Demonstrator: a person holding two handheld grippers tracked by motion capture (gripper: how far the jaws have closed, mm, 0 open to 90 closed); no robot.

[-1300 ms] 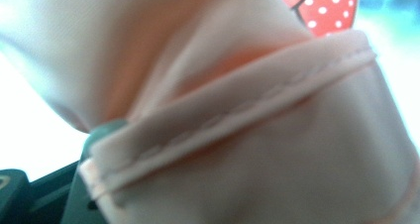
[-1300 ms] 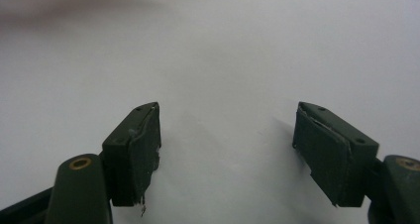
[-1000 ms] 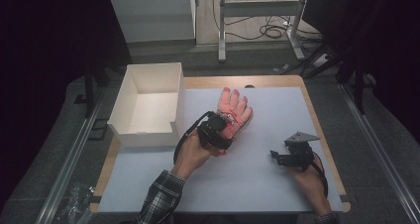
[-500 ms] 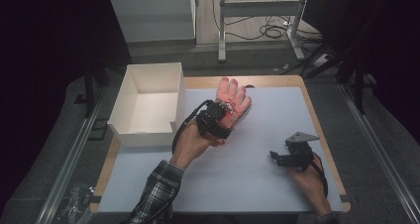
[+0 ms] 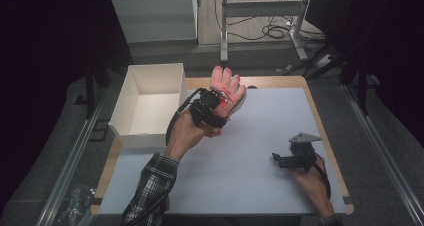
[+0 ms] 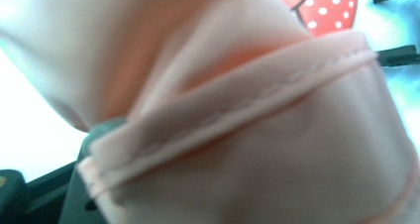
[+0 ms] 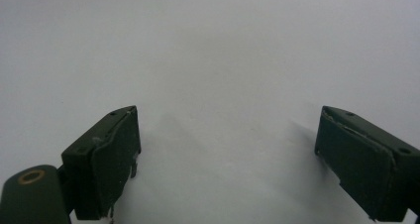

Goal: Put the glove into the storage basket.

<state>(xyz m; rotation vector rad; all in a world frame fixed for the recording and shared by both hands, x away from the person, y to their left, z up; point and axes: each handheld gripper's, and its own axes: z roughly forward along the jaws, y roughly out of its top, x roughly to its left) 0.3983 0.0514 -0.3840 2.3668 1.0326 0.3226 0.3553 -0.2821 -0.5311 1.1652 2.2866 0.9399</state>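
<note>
Left gripper (image 5: 212,108): jaws clamped on the hemmed cuff of a pale pink fabric glove (image 5: 227,88) with red dotted patch, lifted beside the white open cardboard box (image 5: 145,103); right gripper (image 5: 287,161): jaws just opened wide, nothing between, over the pale grey table mat (image 5: 260,136).

Left tool (image 5: 216,107) tips hidden under pink glove (image 5: 227,86); glove blurred & cropped in left gripper view.

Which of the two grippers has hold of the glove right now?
The left gripper, raised beside the white box, is clamped on the pink glove. The right gripper rests open on the table, nothing between its fingers.
</note>
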